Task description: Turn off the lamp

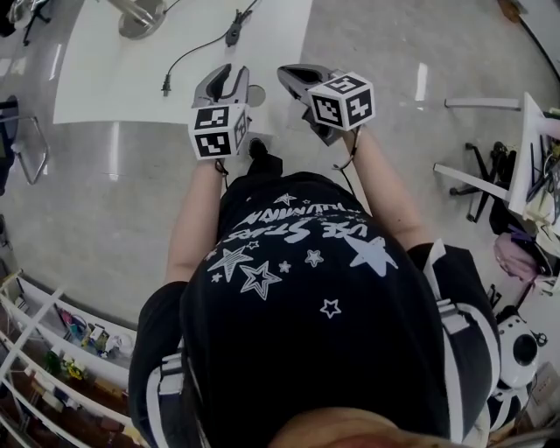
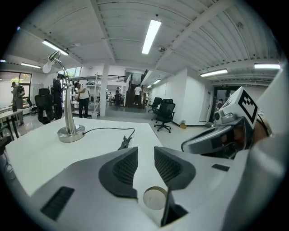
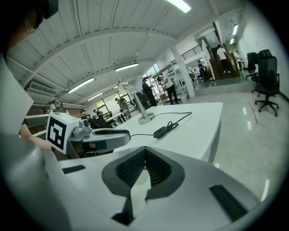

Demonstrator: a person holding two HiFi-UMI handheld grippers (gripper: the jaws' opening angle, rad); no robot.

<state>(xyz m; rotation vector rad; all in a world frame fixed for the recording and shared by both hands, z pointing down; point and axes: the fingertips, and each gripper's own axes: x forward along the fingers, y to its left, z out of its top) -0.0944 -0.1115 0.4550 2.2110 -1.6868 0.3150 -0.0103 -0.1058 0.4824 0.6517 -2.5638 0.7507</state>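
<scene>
The desk lamp stands at the far end of the white table, with its chrome base and a bent neck that ends in a small head. Its black cord runs to an inline switch and ends in a loose plug. My left gripper hovers open over the table's near edge with nothing between its fingers. Beside it my right gripper is shut and empty. Both point toward the switch, well short of it.
The person stands on a glossy grey floor in front of the table. Shelving with small items runs along the lower left. A cluttered desk and stand sit at the right. Office chairs and people stand in the hall beyond.
</scene>
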